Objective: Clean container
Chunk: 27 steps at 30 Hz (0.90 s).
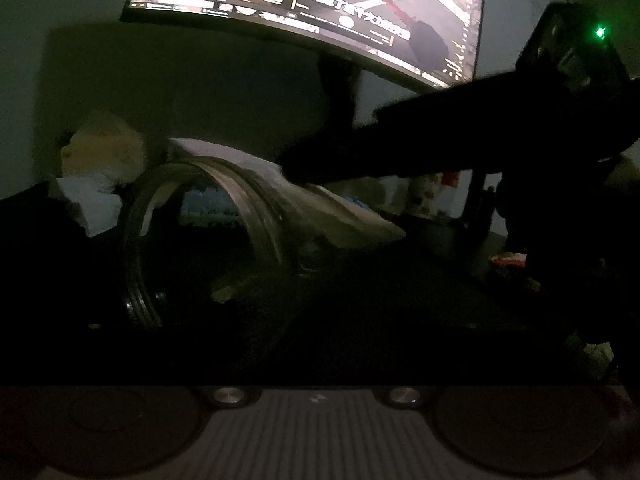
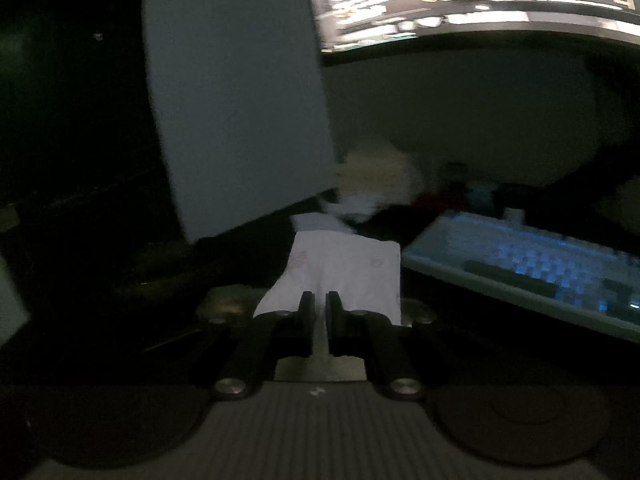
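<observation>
Clear glass, dim light. The jar (image 1: 208,240) lies on its side right in front of my left wrist camera, threaded mouth turned to the left, body running away to the right. My left gripper's fingers are lost in the dark below the jar; I cannot tell whether they are parted or clamped on it.

My right gripper (image 2: 320,312) points level and forward, low over the dark desk (image 2: 500,356). Its two fingers (image 2: 307,312) stand nearly together, pinching the near edge of a white paper tissue (image 2: 340,276) that fans out ahead of the tips. From the left camera the same right gripper (image 1: 304,164) reaches in from the right as a long black bar, slanting down and leftward, its tip at the upper side of the jar, with the tissue (image 1: 344,212) draped over the glass below it. A green light (image 1: 600,32) glows on its housing.

Beyond the tissue, to the right, a pale blue backlit keyboard (image 2: 532,268) sits angled on the desk. A crumpled white-and-tan heap (image 2: 372,184) lies farther back, too blurred to identify. Highest and farthest, a curved monitor (image 1: 320,4) is lit, with a grey wall (image 2: 240,100) beside it.
</observation>
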{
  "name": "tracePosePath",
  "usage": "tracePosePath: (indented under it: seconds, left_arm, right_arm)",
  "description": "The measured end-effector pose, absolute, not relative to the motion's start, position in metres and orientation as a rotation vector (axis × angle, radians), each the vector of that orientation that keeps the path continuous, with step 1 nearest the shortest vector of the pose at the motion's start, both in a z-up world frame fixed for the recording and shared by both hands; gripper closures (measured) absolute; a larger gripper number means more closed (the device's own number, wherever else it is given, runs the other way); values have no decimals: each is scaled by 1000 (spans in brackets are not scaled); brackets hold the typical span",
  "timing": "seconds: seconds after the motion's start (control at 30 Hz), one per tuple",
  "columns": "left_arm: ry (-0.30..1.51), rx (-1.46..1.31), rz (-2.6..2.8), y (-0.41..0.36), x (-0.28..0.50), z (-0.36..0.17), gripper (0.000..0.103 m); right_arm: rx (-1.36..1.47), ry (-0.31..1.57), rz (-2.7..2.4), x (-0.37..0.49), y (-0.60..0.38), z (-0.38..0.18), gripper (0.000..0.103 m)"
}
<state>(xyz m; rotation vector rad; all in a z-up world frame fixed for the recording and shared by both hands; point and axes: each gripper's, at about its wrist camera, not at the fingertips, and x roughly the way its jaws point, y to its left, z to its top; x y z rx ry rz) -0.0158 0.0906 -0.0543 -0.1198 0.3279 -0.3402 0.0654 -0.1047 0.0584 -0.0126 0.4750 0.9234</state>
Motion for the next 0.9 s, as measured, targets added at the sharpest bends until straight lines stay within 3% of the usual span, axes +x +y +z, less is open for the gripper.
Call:
tracePosePath:
  seconds: [0.37,0.9]
  left_arm:
    - [335,16,-291,77,-14,-54,0]
    - [355,-56,-302,86,-7,-51,0]
  right_arm:
    - [-18,470,944,62,-95,58,95]
    - [0,460,915,67,-98,52,95]
